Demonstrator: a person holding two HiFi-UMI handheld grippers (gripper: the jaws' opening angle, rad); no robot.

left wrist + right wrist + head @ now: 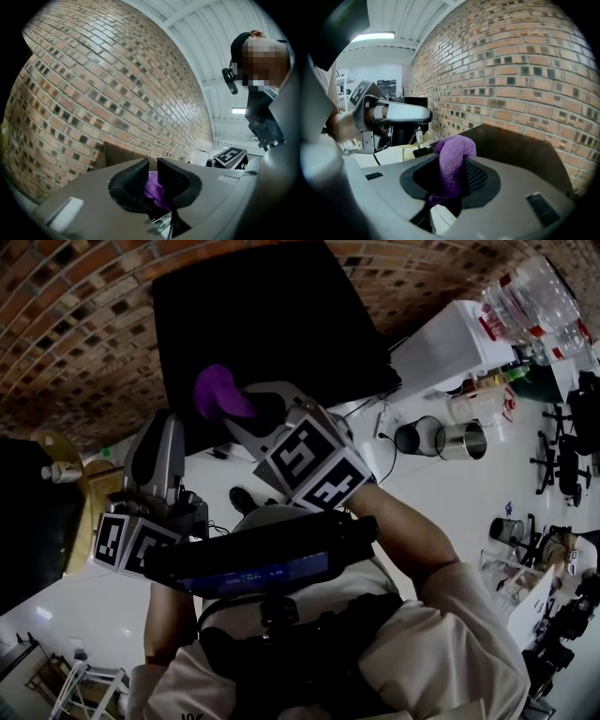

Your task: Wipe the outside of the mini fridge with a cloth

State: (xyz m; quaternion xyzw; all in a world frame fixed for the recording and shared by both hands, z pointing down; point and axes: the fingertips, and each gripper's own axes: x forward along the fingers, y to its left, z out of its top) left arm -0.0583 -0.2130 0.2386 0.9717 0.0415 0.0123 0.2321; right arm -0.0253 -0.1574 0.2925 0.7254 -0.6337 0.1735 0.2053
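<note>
The black mini fridge (267,324) stands against the brick wall, ahead of both grippers. My right gripper (248,409) is shut on a purple cloth (220,393), which sticks up out of its jaws just short of the fridge's front. In the right gripper view the cloth (454,154) hangs over the gripper (454,168), with the fridge's dark top (520,145) beyond. My left gripper (161,427) is held level at the fridge's left. Its jaws (153,171) stand close together with purple cloth (157,187) pinched low between the pads. The fridge's corner (117,154) shows behind them.
The brick wall (75,324) runs behind the fridge. A white cabinet with plastic bottles (530,301) stands at the right, with metal pots (459,439) and cables on the white floor beside it. A yellow stool (89,493) is at the left, office chairs (562,460) far right.
</note>
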